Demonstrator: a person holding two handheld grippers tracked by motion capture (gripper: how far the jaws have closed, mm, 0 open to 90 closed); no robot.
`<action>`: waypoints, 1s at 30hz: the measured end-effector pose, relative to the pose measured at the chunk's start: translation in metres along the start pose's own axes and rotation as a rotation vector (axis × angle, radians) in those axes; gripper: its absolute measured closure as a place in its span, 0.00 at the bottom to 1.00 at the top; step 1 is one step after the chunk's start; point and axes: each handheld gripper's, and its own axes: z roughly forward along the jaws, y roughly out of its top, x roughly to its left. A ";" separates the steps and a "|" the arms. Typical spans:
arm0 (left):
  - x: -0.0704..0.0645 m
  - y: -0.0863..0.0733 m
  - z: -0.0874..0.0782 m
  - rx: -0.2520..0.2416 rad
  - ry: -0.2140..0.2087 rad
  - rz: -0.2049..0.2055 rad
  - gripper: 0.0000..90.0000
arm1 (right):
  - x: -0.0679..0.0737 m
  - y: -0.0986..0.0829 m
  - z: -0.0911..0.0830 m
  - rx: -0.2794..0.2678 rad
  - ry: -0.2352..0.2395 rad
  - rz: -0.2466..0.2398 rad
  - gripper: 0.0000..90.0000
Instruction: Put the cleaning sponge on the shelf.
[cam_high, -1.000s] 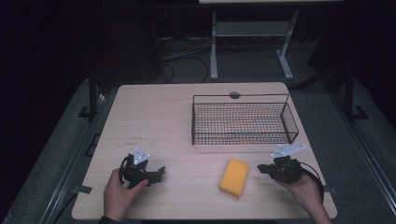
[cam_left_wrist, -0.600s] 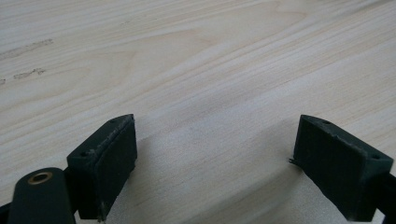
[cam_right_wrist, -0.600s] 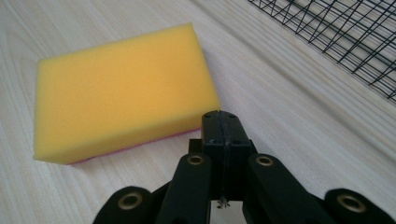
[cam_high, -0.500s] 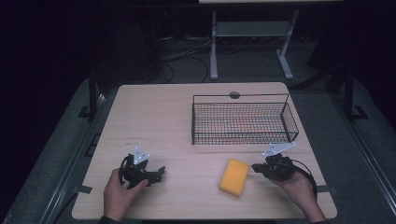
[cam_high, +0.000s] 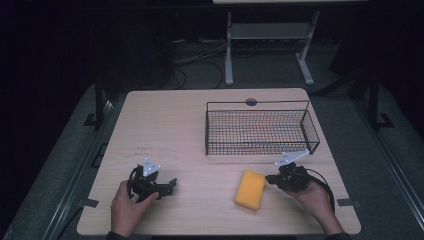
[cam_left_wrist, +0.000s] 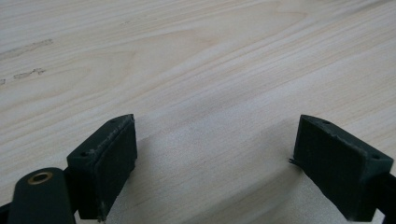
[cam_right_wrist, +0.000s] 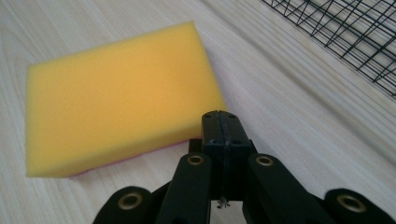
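The sponge (cam_high: 250, 189) lies flat on the table (cam_high: 165, 125), near its front edge and in front of the wire basket (cam_high: 260, 131). The right gripper (cam_high: 270, 179) sits just beside the sponge's right edge, jaws pressed together on nothing. The left gripper (cam_high: 171, 184) rests well apart on the table, jaws wide and empty.

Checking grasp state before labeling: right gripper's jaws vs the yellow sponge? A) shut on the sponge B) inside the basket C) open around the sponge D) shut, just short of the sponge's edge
D: in the right gripper view the right gripper has its jaws pressed together with nothing between them, its tip at the near edge of the yellow sponge, which lies flat on the table.
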 end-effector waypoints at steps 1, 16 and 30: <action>0.000 0.000 0.000 0.000 0.000 0.000 0.14 | 0.000 0.001 0.001 0.003 0.001 0.000 0.99; 0.000 0.000 0.000 -0.003 0.000 -0.004 0.14 | 0.000 0.022 0.015 0.007 0.008 -0.026 1.00; 0.000 0.000 0.000 -0.003 0.000 -0.004 0.14 | 0.004 0.038 0.026 0.013 0.012 -0.040 1.00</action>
